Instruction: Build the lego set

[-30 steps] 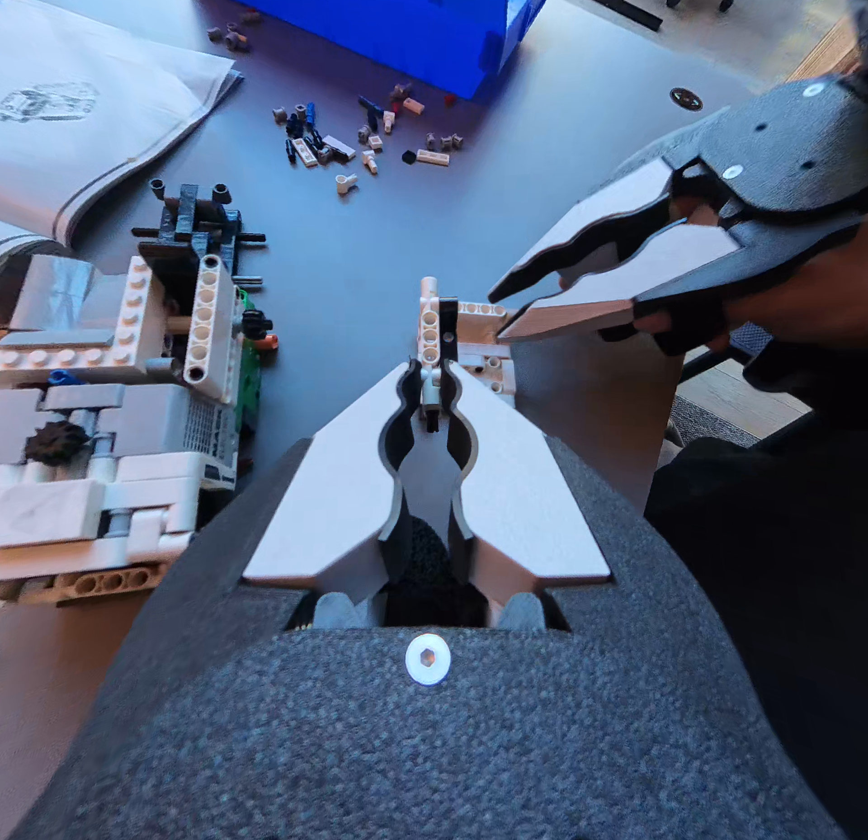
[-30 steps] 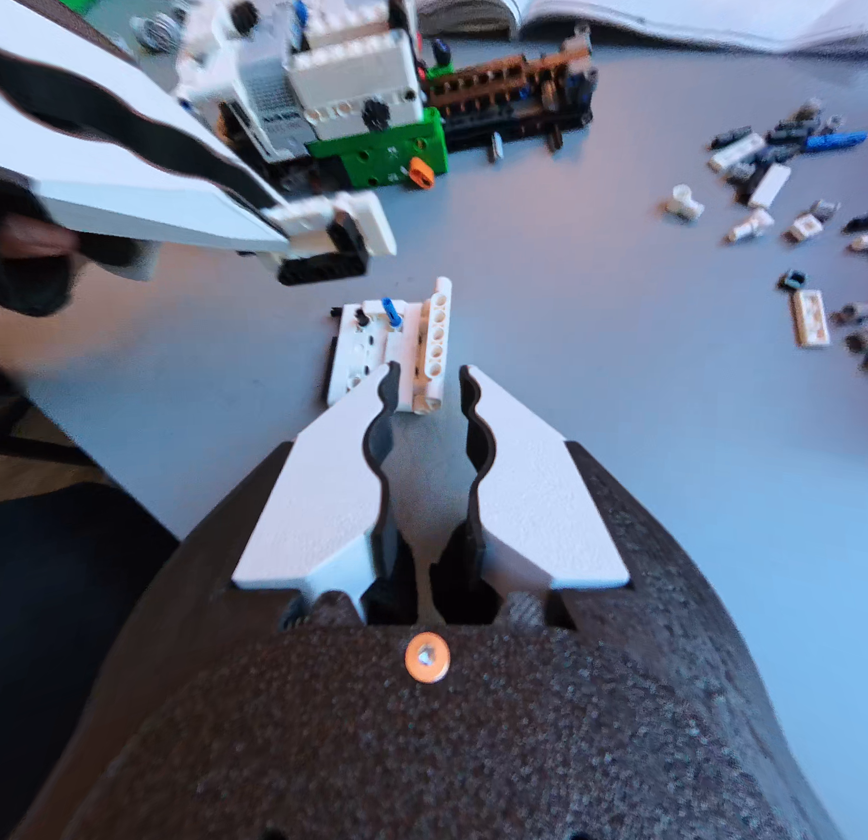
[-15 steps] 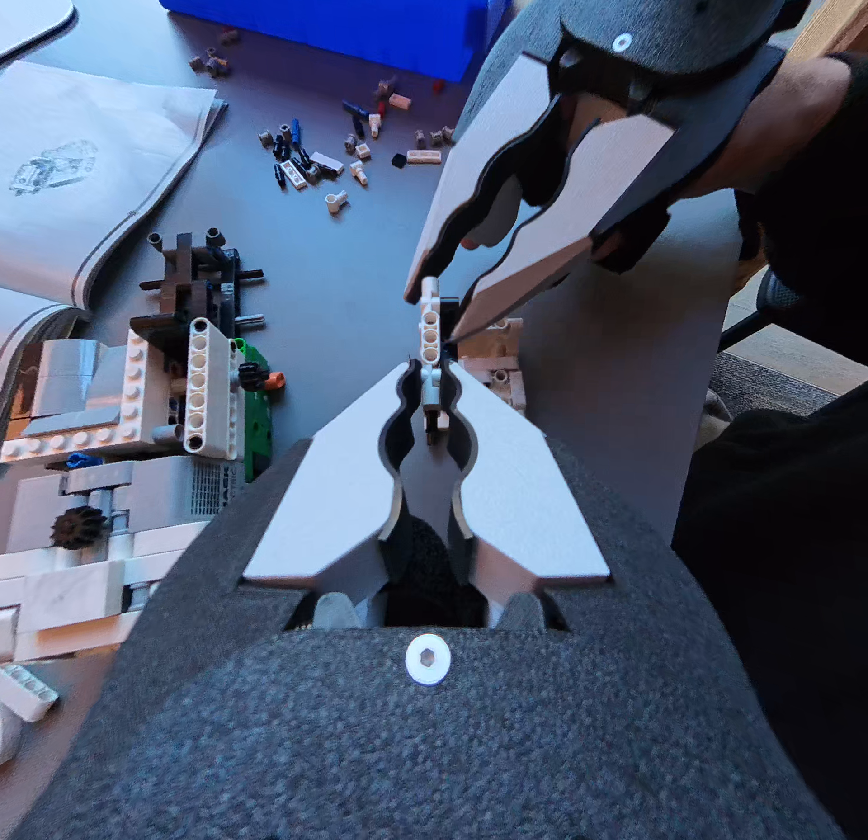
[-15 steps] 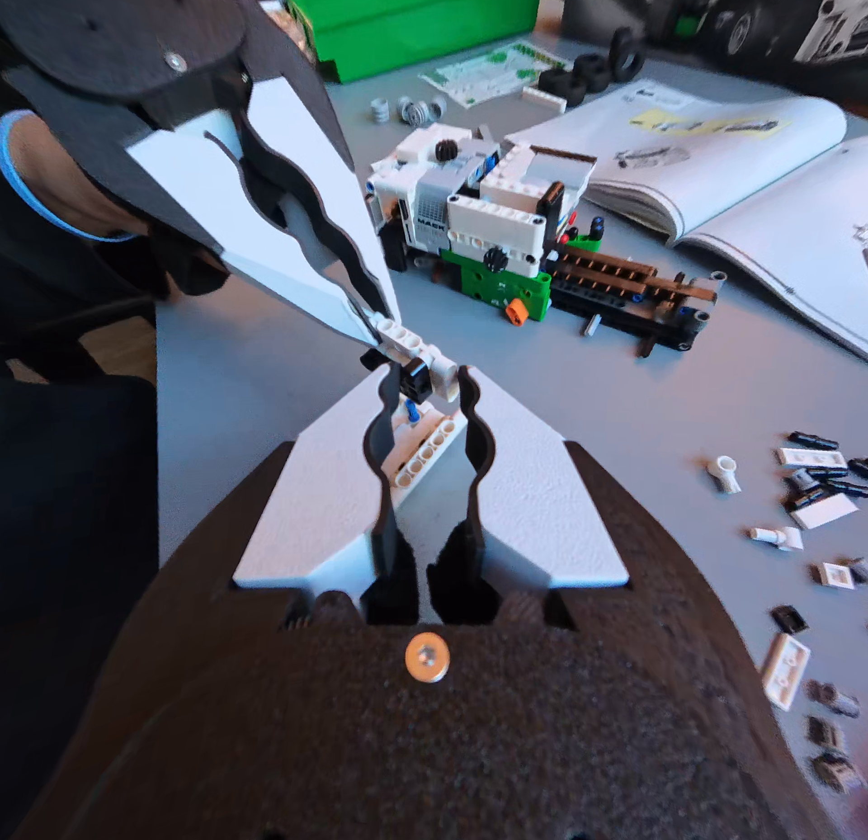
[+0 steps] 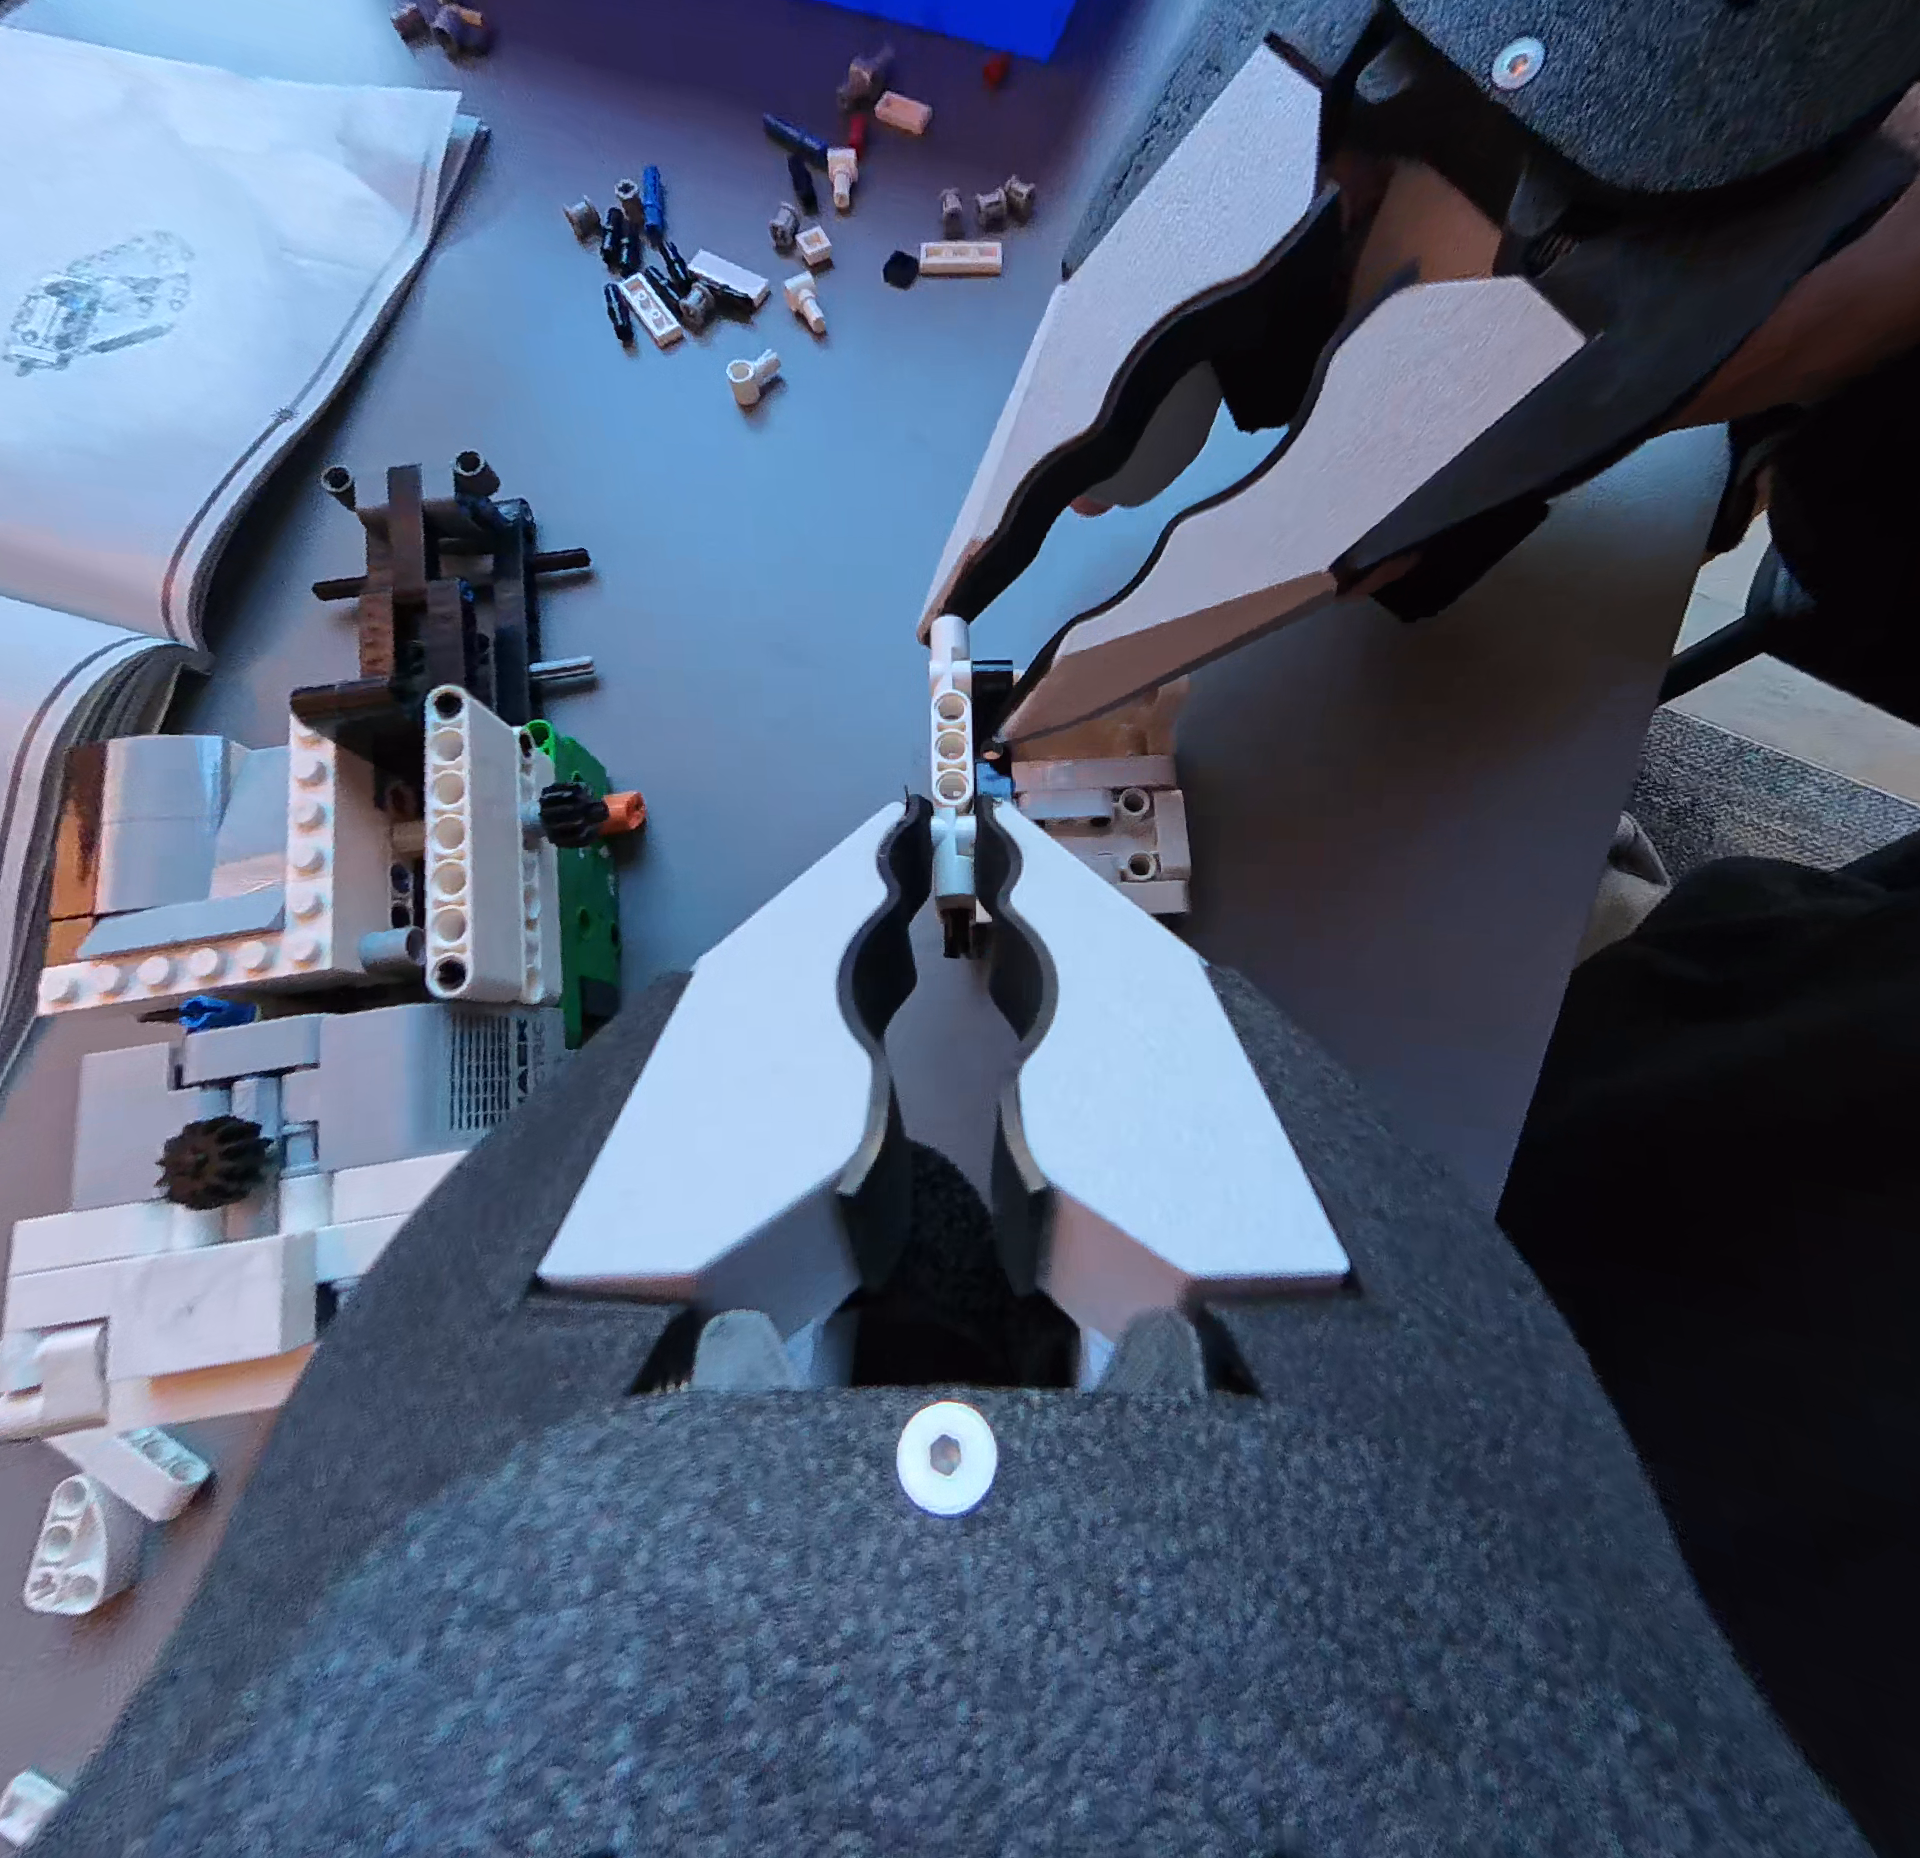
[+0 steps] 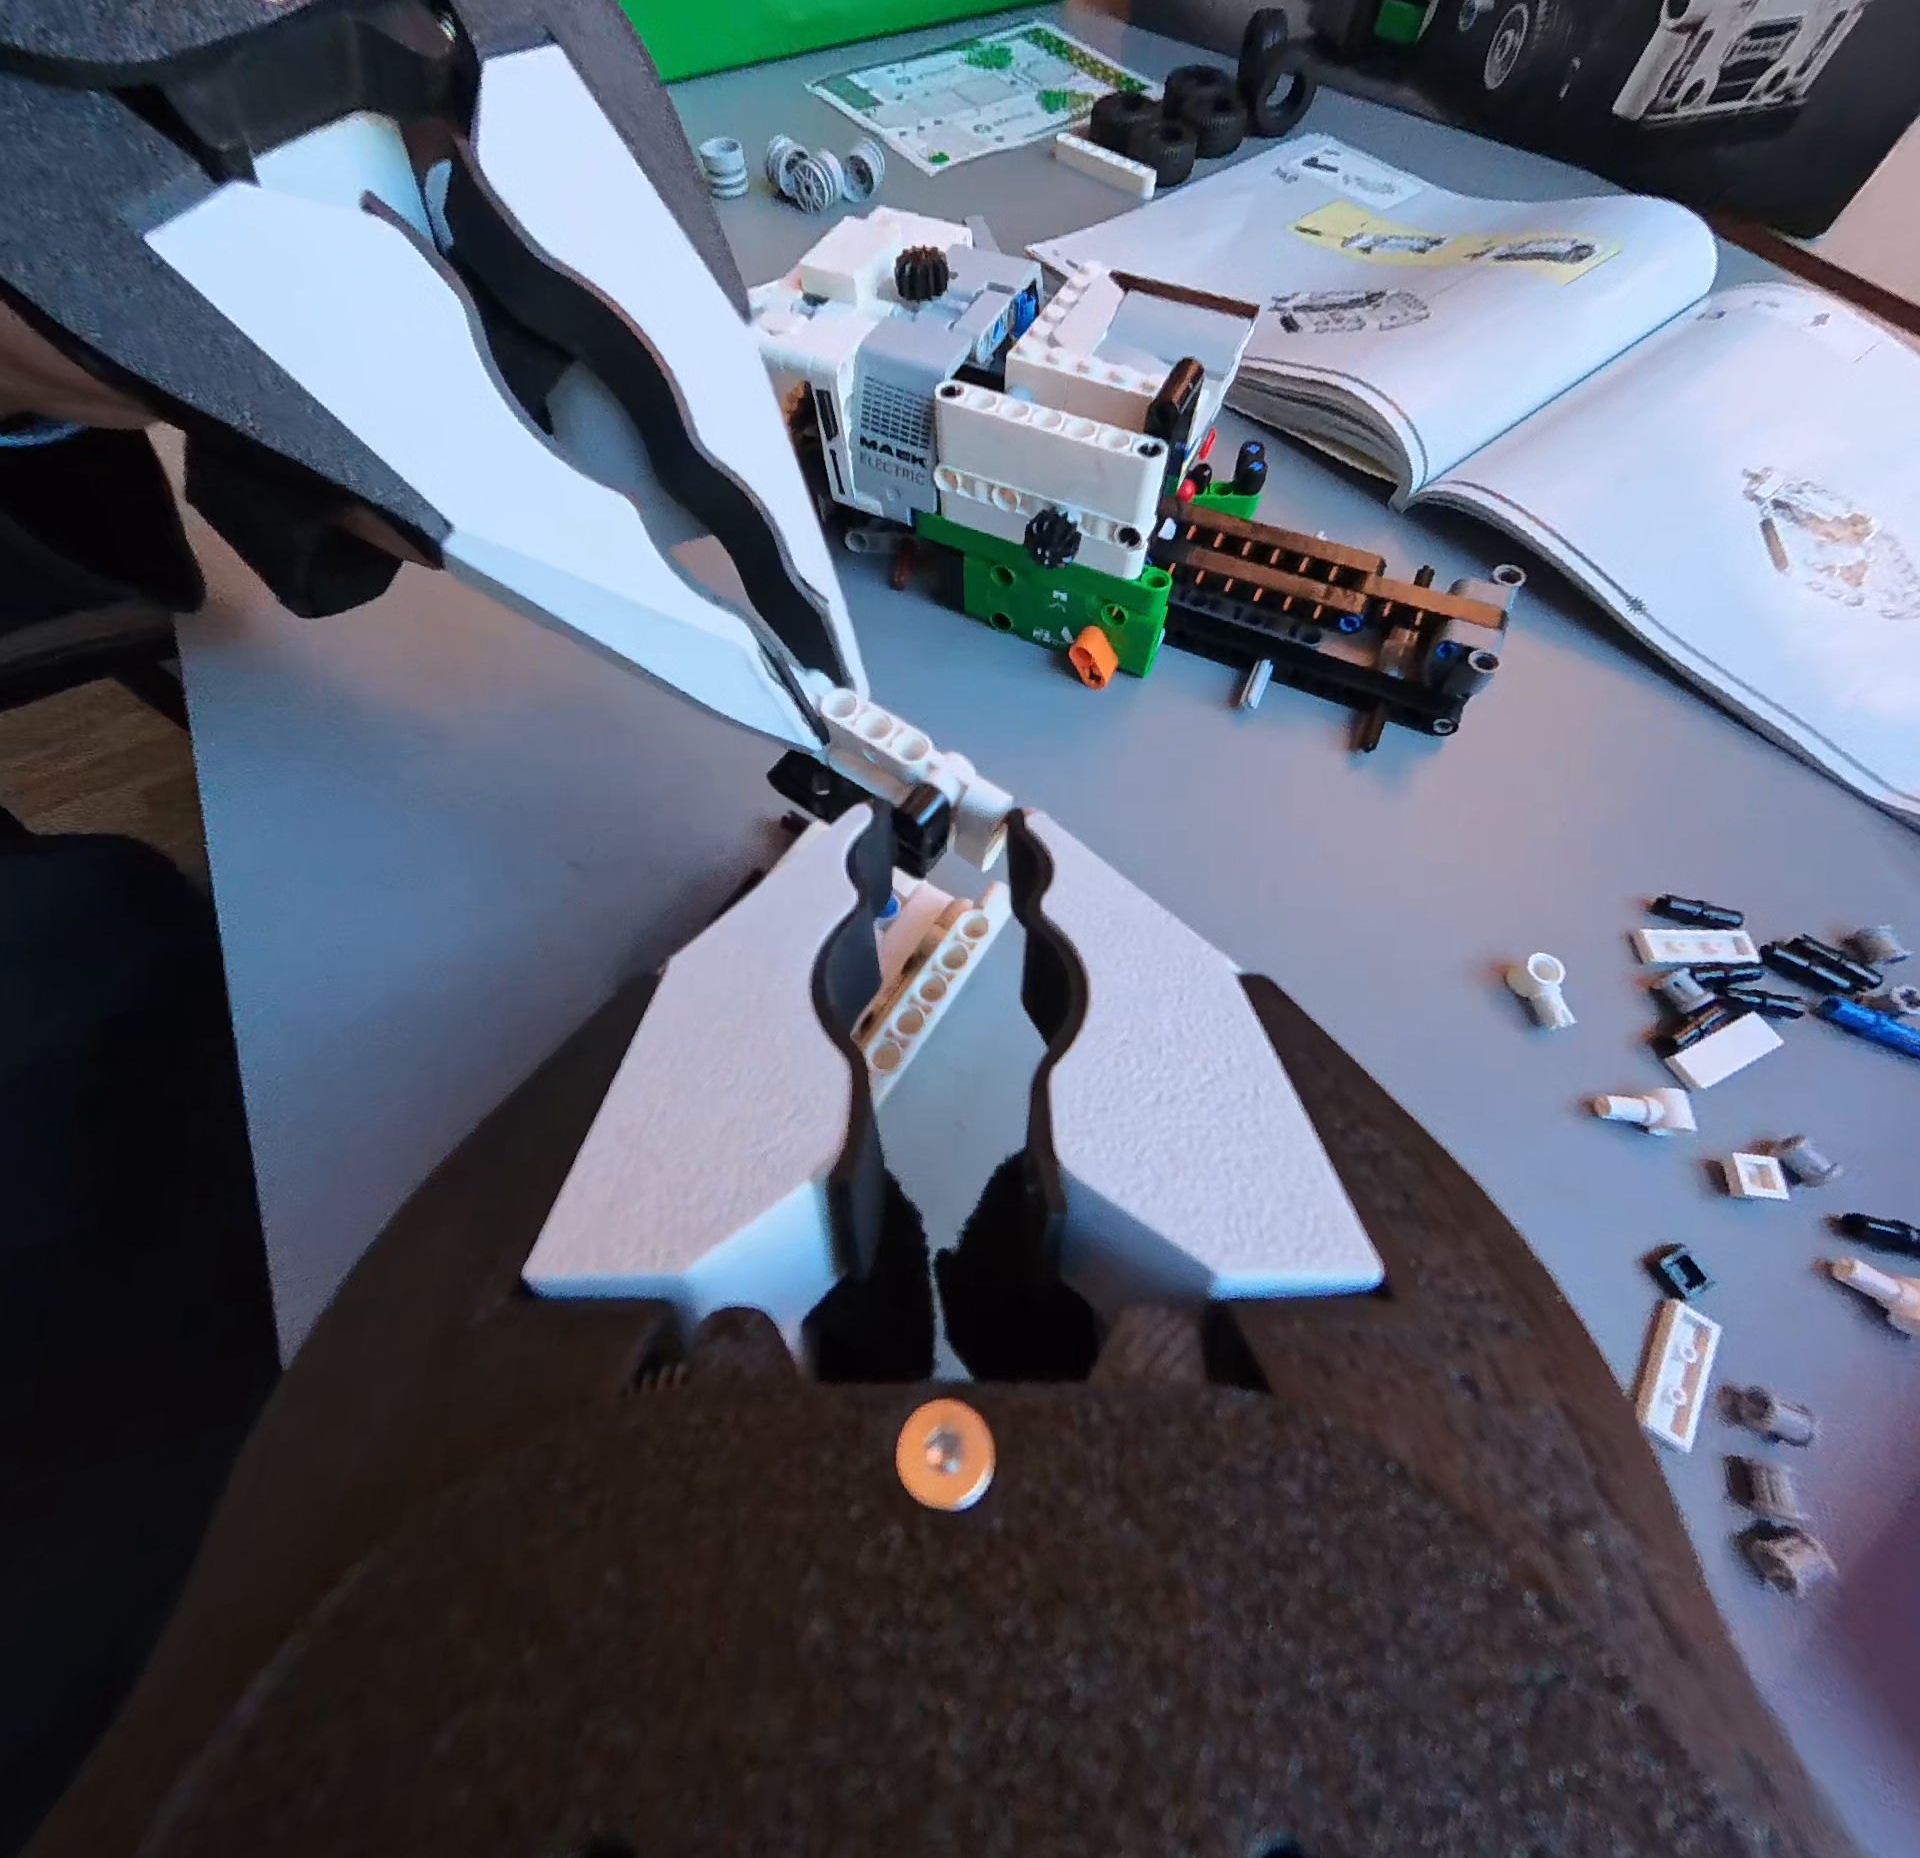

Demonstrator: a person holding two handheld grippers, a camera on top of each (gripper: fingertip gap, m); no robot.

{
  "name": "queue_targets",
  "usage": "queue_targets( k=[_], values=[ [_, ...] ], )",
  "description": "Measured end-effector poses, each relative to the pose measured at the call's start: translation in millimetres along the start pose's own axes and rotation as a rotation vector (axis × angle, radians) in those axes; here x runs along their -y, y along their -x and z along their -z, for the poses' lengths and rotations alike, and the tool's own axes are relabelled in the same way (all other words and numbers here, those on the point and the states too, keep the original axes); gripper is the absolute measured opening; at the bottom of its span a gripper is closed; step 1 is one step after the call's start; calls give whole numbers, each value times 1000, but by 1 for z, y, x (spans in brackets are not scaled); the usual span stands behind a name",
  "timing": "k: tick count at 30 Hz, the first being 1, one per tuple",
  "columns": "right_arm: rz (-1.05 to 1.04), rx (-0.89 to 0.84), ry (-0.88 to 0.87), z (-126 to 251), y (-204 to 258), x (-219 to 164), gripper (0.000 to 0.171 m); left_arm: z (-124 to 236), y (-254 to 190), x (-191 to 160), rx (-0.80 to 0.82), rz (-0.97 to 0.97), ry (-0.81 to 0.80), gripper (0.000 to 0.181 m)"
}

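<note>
My left gripper and right gripper: speckled dark foam-looking bodies, white wedge fingers with wavy black inner edges, one washer-screw each.

A grey table carries everything. On it, in the right wrist view: a half-built white and green truck at 12 o'clock, an open instruction book at 2, loose small pieces at 3, black tyres at 1.

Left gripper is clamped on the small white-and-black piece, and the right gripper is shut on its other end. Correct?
Not quite. The left gripper does clamp the small white-and-black piece, but the right wrist view shows the right gripper open, its fingertips bracketing the piece's end.
</note>
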State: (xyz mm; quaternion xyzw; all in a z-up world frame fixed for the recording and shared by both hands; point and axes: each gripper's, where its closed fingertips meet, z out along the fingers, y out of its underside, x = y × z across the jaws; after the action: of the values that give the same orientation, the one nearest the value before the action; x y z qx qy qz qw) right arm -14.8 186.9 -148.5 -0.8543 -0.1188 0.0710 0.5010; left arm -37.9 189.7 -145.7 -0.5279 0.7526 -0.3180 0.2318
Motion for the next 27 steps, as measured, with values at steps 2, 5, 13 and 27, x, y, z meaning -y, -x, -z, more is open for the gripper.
queue_targets(
  k=[2,5,13,27],
  values=[
    [17,-13,16,0,-1,-3,21,-2,-1,-1,2,-5,10,7],
    [32,-19,28,3,0,-5,21,-4,-4,-1,-3,7,5,7],
    [7,4,25,2,4,-8,22,-3,-5,-9,-1,17,10,7],
    [-95,-157,264,4,-2,-42,22,28,-6,-71,-21,80,59,7]
  ],
)
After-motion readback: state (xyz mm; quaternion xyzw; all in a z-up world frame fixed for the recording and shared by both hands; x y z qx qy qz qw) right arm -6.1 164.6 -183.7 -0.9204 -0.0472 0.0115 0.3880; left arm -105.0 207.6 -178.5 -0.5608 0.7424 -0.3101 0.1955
